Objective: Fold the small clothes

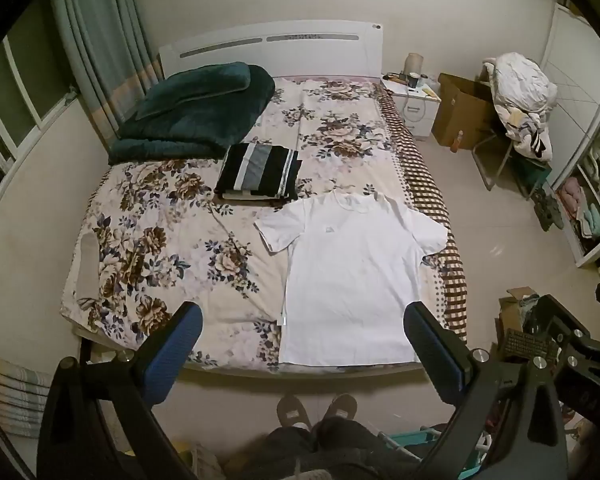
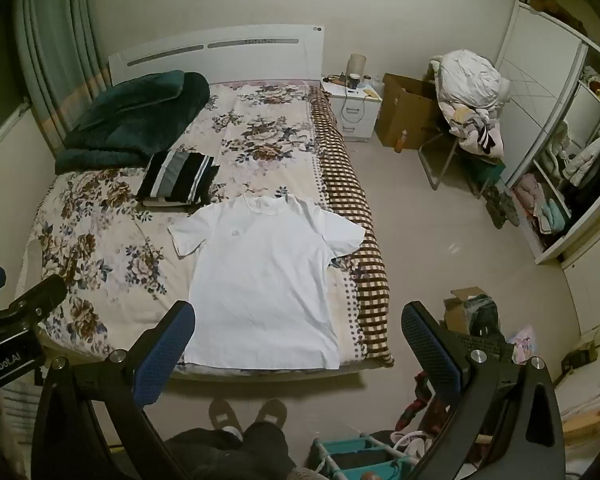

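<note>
Left to right across the floral-print bed [image 1: 160, 248]: a folded dark teal plush blanket [image 1: 196, 112] at the far left, a folded black-and-grey striped garment stack [image 1: 260, 172] just near of it, then the white short-sleeved T-shirt [image 1: 348, 272] spread flat, front up, collar far and hem at the near edge of the bed, lying toward the right side beside the brown checked border [image 1: 432, 184]. Left gripper [image 1: 300, 344] is held above the near bed edge, jaws wide, empty. Right gripper [image 2: 296, 340] likewise wide and empty, raised over the hem. Judgement: the shirt is laid out but no fold is begun. To do it well, take the left sleeve [image 1: 272, 232] and left hem corner together, pinching one layer set cleanly, and carry them over toward the centre line; repeat from the right. The right sleeve [image 1: 428, 232] overhangs the checked border, so lift rather than drag, or the body may skew.
</note>
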Demonstrator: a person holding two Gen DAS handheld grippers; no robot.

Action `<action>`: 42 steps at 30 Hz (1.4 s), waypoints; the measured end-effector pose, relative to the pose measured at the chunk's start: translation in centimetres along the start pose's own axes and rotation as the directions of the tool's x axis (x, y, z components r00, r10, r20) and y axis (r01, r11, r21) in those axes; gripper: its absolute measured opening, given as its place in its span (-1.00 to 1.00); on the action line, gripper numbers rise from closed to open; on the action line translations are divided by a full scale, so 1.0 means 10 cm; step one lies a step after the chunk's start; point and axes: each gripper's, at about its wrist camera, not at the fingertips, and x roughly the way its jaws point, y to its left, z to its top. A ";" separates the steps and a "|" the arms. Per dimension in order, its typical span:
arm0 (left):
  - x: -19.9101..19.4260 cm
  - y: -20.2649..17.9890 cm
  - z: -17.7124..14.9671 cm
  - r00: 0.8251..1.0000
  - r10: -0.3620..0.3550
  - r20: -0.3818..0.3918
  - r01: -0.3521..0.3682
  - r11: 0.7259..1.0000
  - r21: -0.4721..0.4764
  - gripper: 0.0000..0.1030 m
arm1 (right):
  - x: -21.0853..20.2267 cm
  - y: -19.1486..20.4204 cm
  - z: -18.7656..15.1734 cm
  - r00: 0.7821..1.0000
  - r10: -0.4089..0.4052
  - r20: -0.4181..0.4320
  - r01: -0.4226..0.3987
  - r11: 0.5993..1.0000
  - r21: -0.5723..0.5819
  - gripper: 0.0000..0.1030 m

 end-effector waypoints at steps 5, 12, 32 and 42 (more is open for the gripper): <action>0.00 0.00 0.00 1.000 -0.004 -0.002 0.004 1.000 -0.002 1.00 | 0.00 0.00 0.00 1.000 0.003 0.000 -0.003 1.000 0.002 1.00; 0.00 0.00 0.00 1.000 0.000 -0.002 0.000 1.000 0.001 0.99 | -0.01 0.01 0.01 1.000 0.002 0.001 -0.002 1.000 0.001 1.00; 0.00 0.00 0.00 1.000 0.000 0.006 0.000 1.000 -0.001 0.99 | -0.08 0.03 0.09 1.000 0.001 0.014 -0.001 1.000 0.000 1.00; 0.00 0.00 0.00 1.000 -0.003 0.009 0.003 1.000 -0.002 1.00 | -0.11 0.00 0.09 1.000 0.001 0.020 -0.001 1.000 -0.001 1.00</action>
